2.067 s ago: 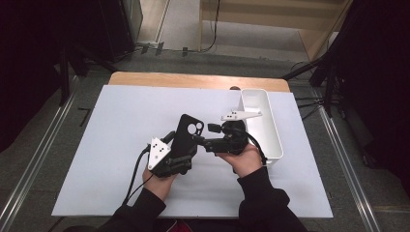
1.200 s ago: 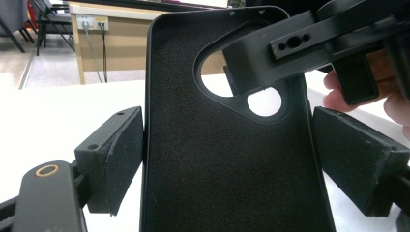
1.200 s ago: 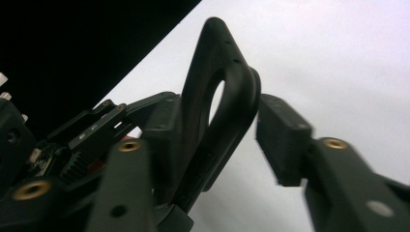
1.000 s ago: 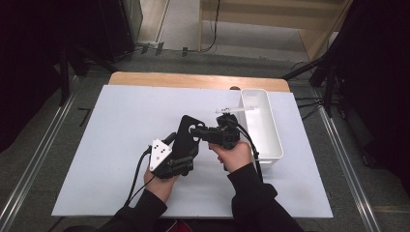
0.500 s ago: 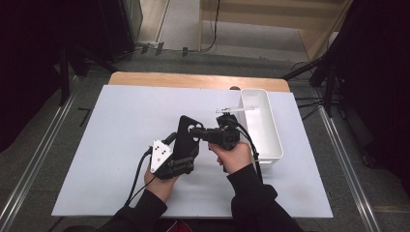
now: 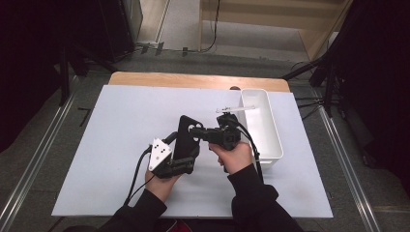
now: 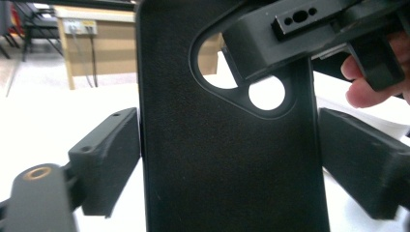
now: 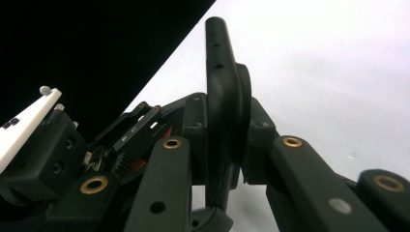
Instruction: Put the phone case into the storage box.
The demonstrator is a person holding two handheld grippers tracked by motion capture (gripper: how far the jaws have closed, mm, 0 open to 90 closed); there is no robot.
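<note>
While the right gripper clamps the black phone case, the left gripper has just been opening around it; a handover, next drawing the left away.

White bin at the right of the white table (wooden edge beyond)

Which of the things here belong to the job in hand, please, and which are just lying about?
In the job:
black phone case
left gripper, around the case
right gripper, shut on the case

Lying about:
white bin
white sheet
wooden table edge
</note>
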